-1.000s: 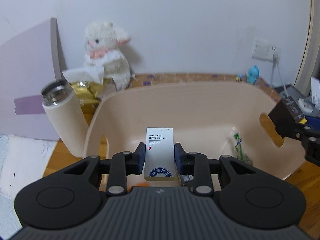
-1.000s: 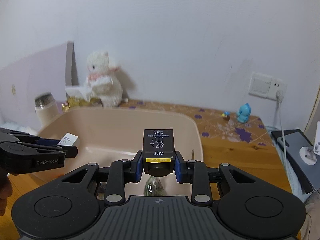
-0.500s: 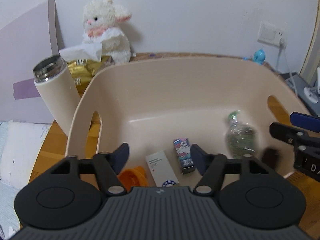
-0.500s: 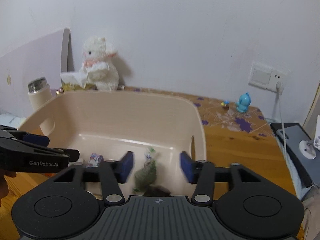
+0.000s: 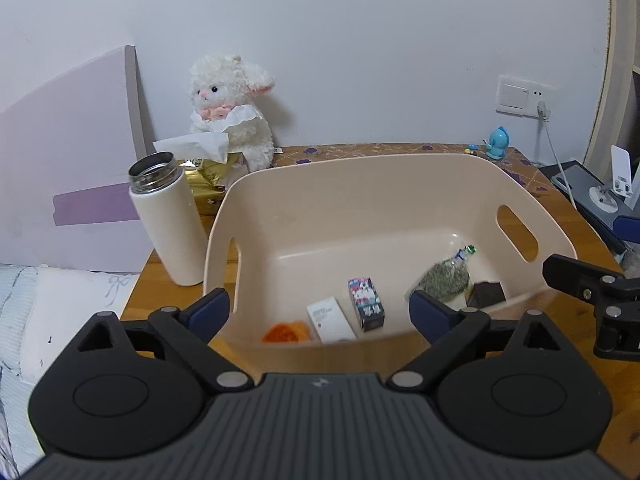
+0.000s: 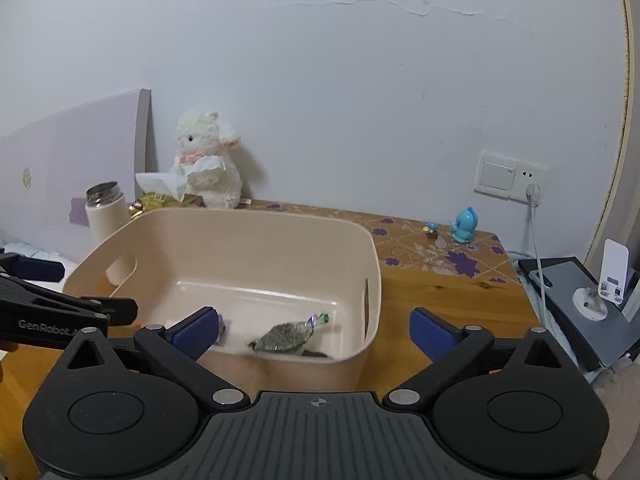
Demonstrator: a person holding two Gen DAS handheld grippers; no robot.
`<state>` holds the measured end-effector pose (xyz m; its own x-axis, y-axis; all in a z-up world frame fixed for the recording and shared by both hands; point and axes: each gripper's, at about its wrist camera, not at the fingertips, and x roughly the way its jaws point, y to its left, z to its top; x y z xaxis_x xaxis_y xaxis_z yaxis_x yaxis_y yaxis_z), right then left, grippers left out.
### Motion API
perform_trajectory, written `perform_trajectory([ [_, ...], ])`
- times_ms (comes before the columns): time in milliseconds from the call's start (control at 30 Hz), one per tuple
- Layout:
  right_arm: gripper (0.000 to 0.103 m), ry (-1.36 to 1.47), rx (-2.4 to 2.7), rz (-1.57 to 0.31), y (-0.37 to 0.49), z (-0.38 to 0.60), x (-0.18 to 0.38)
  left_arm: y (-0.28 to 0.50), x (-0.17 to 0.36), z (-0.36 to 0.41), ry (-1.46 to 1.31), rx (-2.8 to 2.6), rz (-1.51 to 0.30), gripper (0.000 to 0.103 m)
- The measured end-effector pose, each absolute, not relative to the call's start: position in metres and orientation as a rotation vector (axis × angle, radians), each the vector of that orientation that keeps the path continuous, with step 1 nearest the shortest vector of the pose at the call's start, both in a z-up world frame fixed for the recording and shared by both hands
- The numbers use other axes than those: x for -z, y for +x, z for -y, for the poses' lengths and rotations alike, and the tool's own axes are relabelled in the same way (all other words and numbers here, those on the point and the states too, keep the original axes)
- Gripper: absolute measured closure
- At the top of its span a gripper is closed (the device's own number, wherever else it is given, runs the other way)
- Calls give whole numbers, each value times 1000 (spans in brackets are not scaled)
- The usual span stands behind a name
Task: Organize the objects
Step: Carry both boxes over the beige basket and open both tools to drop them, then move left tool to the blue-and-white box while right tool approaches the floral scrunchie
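The beige storage bin (image 5: 400, 168) is stood on the wooden worktop (image 6: 440, 292) and serves as the collecting point for the small items. On its floor are laid, from left to right in the left wrist view, an orange item (image 5: 286, 332), a white printed box (image 5: 330, 319), a small patterned carton (image 5: 366, 298), a clear packet of green-grey contents (image 5: 442, 278) and a dark box (image 5: 486, 294). All five lie flat and loose, which is judged consistent with release from above rather than careful placement.

The left gripper (image 5: 319, 310) is held above the near rim, with the white printed box and the patterned carton lying below and between its jaws. The jaws are spread wide and nothing is gripped.

The right gripper (image 6: 314, 330) is held over the bin's right near corner, the packet (image 6: 286, 336) lying below, between the jaws. These jaws are likewise spread wide and empty.

Outside the bin, an uncapped white flask (image 5: 166, 216), a tissue pack (image 5: 204, 160) and a plush lamb (image 5: 232, 108) are stood at the rear left.
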<state>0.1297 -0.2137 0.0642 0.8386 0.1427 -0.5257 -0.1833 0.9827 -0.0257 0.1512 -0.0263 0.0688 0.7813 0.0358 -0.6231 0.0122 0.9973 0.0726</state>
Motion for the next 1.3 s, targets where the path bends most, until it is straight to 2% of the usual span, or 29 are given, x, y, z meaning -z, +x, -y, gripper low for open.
perform_trajectory([
  [467,0,-127,-195,-706,105,210,-13,115,-32,25,76,3,-764,6],
  [867,0,-141,-204,-837,113,211,36,124,15,27,34,34,-865,6],
  [1300,0,-134,-288,-890,125,192,57,146,39,32,-38,63,-919,6],
])
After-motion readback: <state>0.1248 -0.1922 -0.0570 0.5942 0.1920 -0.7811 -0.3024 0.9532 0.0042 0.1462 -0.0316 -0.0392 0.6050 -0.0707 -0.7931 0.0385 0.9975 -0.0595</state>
